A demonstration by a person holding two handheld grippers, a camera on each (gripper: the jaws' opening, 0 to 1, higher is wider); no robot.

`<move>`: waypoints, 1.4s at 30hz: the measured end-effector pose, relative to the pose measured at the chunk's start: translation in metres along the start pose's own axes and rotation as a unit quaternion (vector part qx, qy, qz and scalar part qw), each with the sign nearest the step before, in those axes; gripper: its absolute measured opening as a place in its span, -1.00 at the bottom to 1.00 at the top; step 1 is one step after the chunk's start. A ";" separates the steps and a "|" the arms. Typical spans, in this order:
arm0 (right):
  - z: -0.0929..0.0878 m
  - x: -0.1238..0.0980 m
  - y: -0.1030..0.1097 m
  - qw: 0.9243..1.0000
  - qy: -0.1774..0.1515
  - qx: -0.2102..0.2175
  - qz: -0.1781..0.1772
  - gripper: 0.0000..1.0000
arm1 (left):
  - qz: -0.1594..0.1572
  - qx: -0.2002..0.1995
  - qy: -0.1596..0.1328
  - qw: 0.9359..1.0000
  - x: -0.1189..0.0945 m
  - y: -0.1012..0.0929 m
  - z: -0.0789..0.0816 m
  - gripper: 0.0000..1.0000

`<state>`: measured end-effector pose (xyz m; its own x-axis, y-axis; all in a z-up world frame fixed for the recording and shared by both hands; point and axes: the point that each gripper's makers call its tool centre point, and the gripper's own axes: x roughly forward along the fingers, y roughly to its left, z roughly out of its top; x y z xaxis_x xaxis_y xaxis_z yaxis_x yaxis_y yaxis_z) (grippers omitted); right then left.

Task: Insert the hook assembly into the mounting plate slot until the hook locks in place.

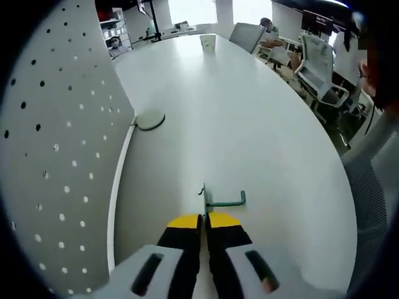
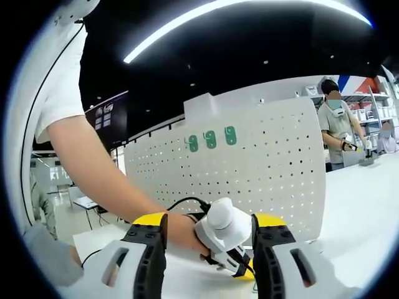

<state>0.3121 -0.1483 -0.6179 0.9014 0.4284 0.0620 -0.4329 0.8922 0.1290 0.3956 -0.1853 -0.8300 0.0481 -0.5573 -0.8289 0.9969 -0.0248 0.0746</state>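
Left gripper view: the left tongs (image 1: 204, 219) are seen with yellow-tipped jaws pressed together, closed on the plate end of a green hook assembly (image 1: 219, 199). The hook's bent arm is extended to the right, just above the white counter (image 1: 249, 124). A white perforated mounting plate (image 1: 56, 156) is stood upright at the left, its base edge resting on the counter, near the hook but apart from it.

Right gripper view: the right tongs (image 2: 209, 232) are held wide open, with nothing between the jaws. Beyond them, a person's hand (image 2: 181, 230) is seen wrapped around the other gripper's white handle, the bare forearm extended down from upper left. Three green hooks (image 2: 211, 139) are already seated in a row near the top of the pegboard face.
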 end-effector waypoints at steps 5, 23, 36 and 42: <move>-0.001 0.000 0.000 1.000 0.001 0.000 0.001 0.04 | -0.001 -0.004 -0.001 1.000 0.000 0.000 0.000 -0.95; 0.001 0.000 0.002 1.000 -0.001 0.002 0.004 0.06 | 0.011 -0.056 -0.077 0.995 -0.015 0.006 0.009 -0.96; 0.003 0.001 0.002 1.000 -0.004 0.003 0.004 0.06 | 0.014 -0.068 -0.132 0.989 -0.035 0.003 0.022 -0.96; 0.004 0.001 0.003 1.000 -0.006 0.002 0.005 0.06 | 0.028 -0.077 -0.173 0.982 -0.052 0.006 0.032 -0.96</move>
<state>0.3116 -0.1461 -0.6138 0.8968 0.4360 0.0748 -0.4423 0.8870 0.1325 0.3969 -0.1829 -0.7693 0.1061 -0.8032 -0.5862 0.9921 0.1249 0.0085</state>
